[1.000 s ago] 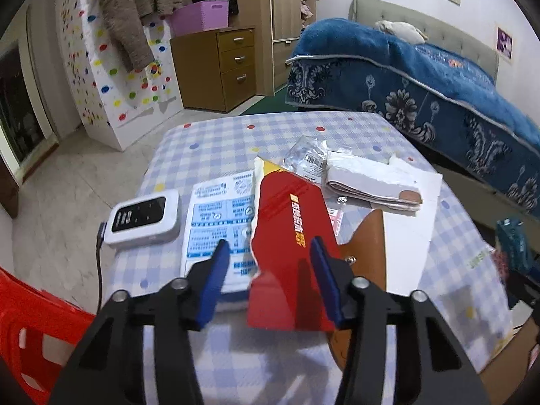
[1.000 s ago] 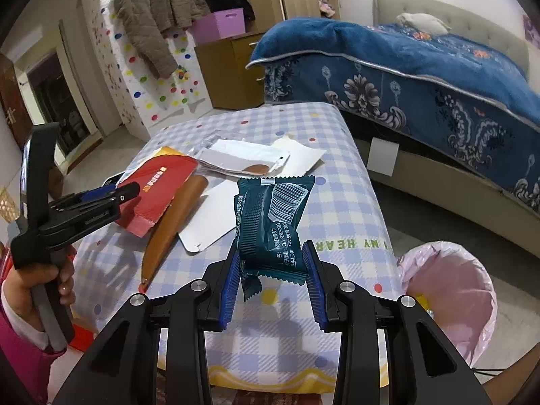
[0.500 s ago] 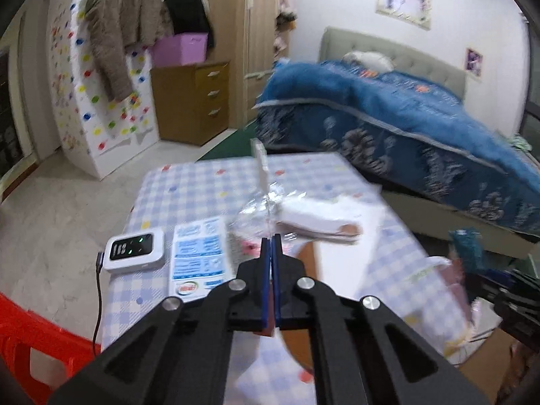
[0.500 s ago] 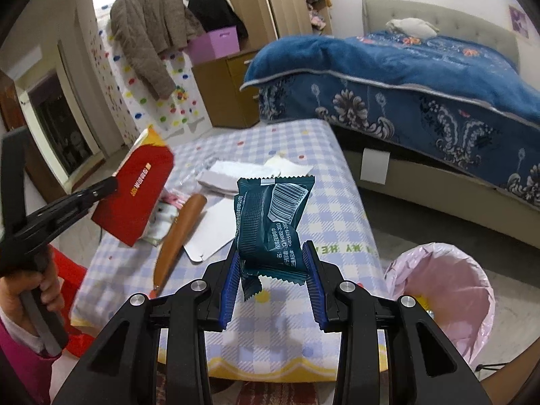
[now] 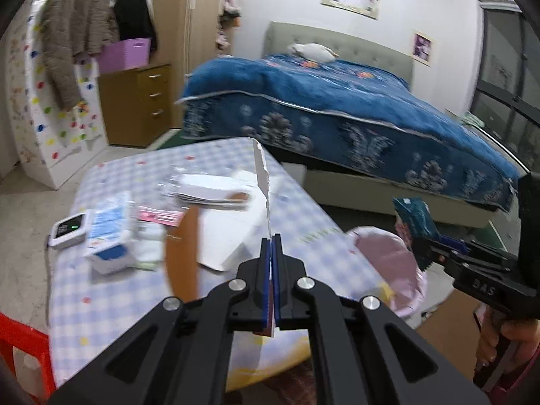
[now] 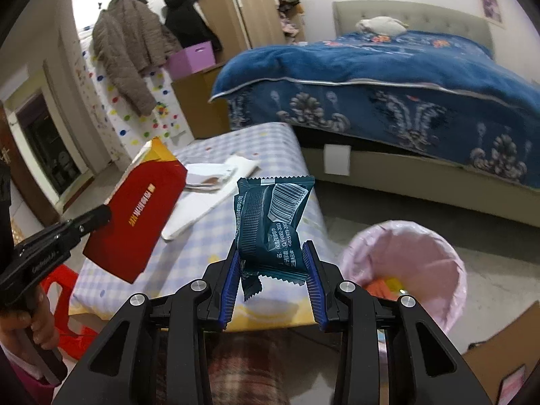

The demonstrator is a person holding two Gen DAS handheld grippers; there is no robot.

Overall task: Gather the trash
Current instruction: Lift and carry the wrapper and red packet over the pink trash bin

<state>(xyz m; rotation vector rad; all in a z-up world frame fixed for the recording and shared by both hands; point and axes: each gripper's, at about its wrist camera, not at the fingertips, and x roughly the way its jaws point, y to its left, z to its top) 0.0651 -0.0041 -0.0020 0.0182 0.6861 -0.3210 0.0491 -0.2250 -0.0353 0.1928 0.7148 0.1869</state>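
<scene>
- My left gripper [image 5: 271, 253] is clamped flat on the red packet [image 6: 141, 216], seen edge-on from its own camera and held in the air above the table [image 6: 270, 141].
- My right gripper [image 6: 272, 270] is part open, its pads pressing the green wrapper [image 6: 270, 226], which stands upright.
- The pink bin [image 6: 415, 256] sits on the floor at 3 o'clock of the wrapper, just beside the table.

A bed [image 5: 337, 101] with a blue floral cover and grey padded headboard [image 5: 354, 44] fills the far side. A wooden drawer chest [image 5: 141, 104] carries a purple bin [image 5: 125, 54]. Coats [image 6: 131, 57] hang by a dotted white wall. The floor [image 6: 422, 212] is pale tile.
</scene>
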